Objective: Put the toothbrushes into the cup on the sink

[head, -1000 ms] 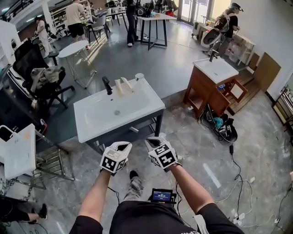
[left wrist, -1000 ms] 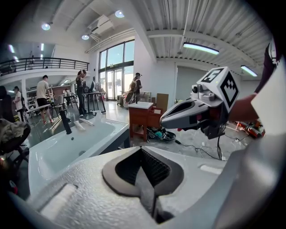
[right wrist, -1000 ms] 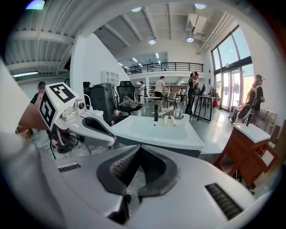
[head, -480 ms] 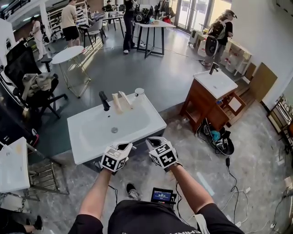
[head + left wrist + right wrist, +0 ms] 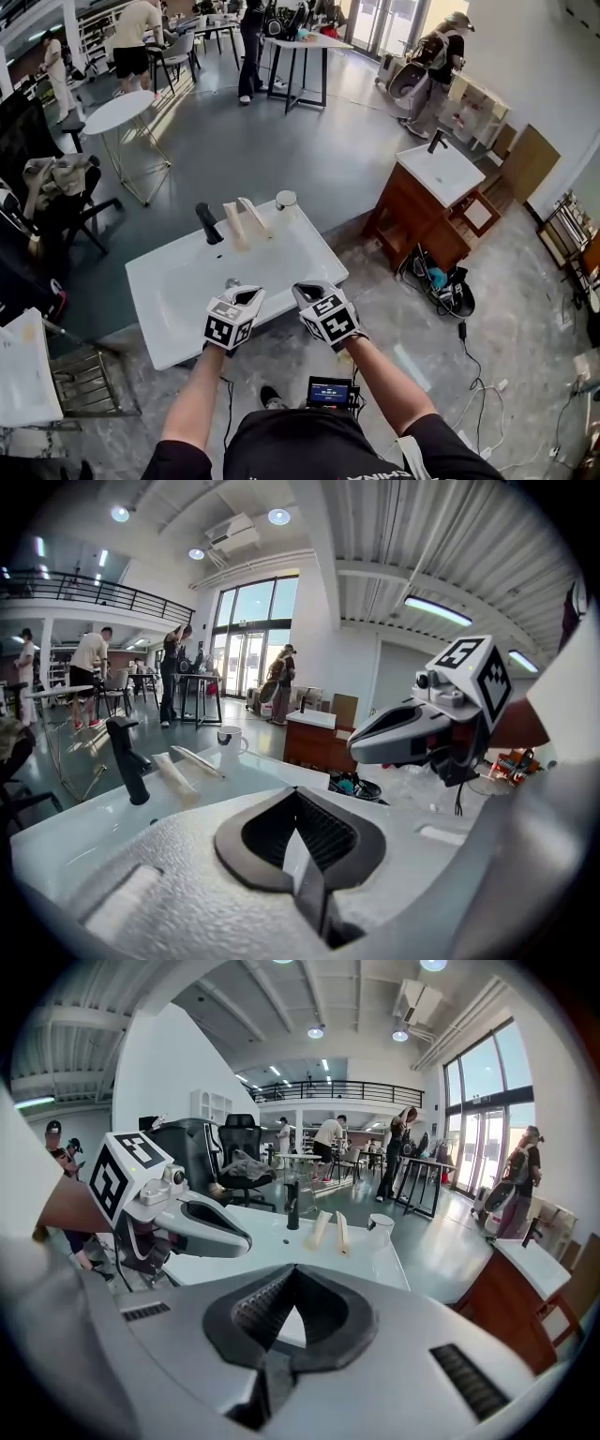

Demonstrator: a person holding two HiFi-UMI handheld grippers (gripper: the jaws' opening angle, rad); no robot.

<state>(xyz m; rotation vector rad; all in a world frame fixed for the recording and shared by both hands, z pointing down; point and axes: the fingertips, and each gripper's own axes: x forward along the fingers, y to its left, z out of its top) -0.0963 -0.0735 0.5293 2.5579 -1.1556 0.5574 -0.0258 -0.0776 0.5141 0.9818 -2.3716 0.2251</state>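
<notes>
In the head view, the sink (image 5: 169,300) is seen directly ahead of the person, and no part of the task is judged to be done. The 2 toothbrushes (image 5: 232,226) are laid flat on the back ledge just right of the faucet (image 5: 208,223), side by side and not touching. The cup (image 5: 286,200) is stood farther right of the faucet, beyond both toothbrushes, at the back corner. Its contents cannot be made out. The left gripper (image 5: 249,296) and the right gripper (image 5: 307,292) are held over the near rim, well apart from the faucet, and neither toothbrush is touched.

In the left gripper view, that gripper's jaws are shown brought together at the tips, with nothing clamped between them. The 2 toothbrushes are seen lying right of the faucet, with the cup past them.

In the right gripper view, the jaws are likewise closed tip to tip and empty. The toothbrushes and then the cup are lined up to the right of the faucet, well ahead.

All of the work is judged to be left: the jaws would have to be opened, and each of the 2 toothbrushes picked up and dropped into the cup.
</notes>
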